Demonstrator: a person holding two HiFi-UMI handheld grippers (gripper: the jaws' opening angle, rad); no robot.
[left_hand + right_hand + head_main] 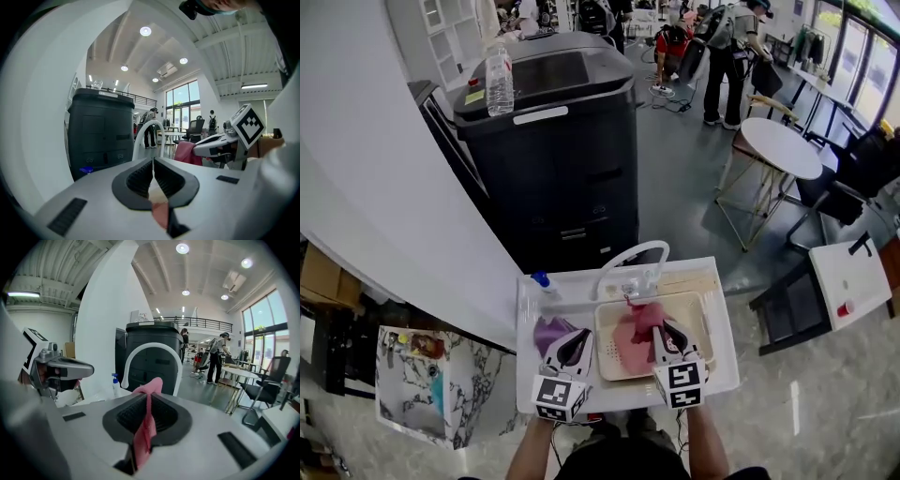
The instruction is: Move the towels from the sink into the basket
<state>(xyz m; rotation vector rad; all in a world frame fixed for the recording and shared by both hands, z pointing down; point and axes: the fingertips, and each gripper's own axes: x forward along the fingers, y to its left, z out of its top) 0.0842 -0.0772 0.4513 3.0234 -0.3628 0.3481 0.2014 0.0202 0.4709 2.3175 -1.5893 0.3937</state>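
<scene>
- Jaws of the right gripper (149, 409) sit narrow, pinched on a pink cloth towel (146, 430) that pokes up past the tips and trails down between the ribbed pads.
- Seen from the head view, that right gripper (667, 337) hangs over a beige rectangular sink basin (601, 349), and the pink cloth towel (630, 343) spreads from its tips toward 9 o'clock inside the basin.
- Left gripper (153, 174) has its jaws drawn together on a thin fold of cloth, pinkish in its own view.
- From the head view, the left gripper (571, 345) is at 9 o'clock of the right one, with a mauve cloth towel (548, 332) bunched at its tips, outside the basin on the white sink counter (723, 349).
- White arched faucet (630, 257) stands at 12 o'clock of the basin, and a small blue-capped bottle (542, 280) at its 10 o'clock.
- Tall black cabinet (553, 159) rises beyond the counter at 12 o'clock, with a clear plastic water bottle (499, 82) on top.
</scene>
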